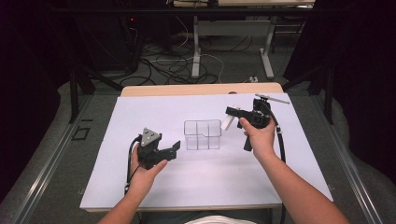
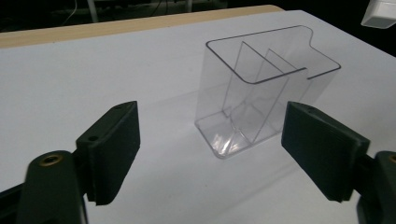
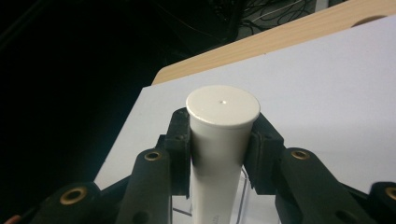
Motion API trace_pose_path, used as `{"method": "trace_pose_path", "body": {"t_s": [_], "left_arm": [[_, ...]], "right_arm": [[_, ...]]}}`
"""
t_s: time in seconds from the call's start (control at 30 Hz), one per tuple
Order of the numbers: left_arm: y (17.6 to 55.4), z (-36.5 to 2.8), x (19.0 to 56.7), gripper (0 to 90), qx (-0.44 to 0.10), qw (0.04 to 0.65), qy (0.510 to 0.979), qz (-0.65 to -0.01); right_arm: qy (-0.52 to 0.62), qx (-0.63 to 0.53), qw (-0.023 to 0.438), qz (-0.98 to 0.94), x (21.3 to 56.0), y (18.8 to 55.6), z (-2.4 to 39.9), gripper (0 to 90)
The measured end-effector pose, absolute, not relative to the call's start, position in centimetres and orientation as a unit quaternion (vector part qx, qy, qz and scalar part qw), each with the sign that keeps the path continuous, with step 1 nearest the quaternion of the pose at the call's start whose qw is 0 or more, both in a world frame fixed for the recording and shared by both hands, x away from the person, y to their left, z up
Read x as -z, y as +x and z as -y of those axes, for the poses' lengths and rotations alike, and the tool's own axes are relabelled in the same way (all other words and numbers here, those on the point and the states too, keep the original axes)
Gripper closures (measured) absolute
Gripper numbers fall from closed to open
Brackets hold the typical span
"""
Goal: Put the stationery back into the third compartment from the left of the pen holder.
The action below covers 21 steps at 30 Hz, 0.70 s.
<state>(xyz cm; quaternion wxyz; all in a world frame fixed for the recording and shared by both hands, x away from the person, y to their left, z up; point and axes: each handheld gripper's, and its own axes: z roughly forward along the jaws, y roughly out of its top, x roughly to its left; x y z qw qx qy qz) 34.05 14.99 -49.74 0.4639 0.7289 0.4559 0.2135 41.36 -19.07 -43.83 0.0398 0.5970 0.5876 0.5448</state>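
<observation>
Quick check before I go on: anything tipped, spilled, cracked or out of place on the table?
Nothing stands out. The clear organizer stands upright on the white sheet, dividers intact. The right claw clamps a white tube at the organizer's right edge, slightly tilted. The left claw is open, with nothing between its jaws.

Two bare forearms enter from the bottom edge, with no sleeves showing; a strip of white clothing sits between them at the frame's lower edge. Each hand carries black tongs. The left tongs have a grey three-cornered plate on top, dotted with small dark holes, and a black cable looping from the body. The right tongs bear a thin grey bar on top, a black handle and a thick black cable. Seen close, the jaws are flat matte black blocks on black links fixed with brass-ringed screws.
</observation>
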Motion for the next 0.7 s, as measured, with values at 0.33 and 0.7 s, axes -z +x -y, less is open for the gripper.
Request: {"method": "trace_pose_path", "body": {"t_s": [0.33,0.7], "left_arm": [[34.9,-15.4,50.8,2.7,-0.215,0.437,0.738,-0.466],[35.3,-15.6,51.6,0.4,-0.204,0.427,0.742,-0.475]], "right_arm": [[0.573,-0.527,0.087,-0.622,44.2,41.9,16.5,66.2],[0.530,-0.502,0.147,-0.667,45.2,41.9,14.4,66.2]]}}
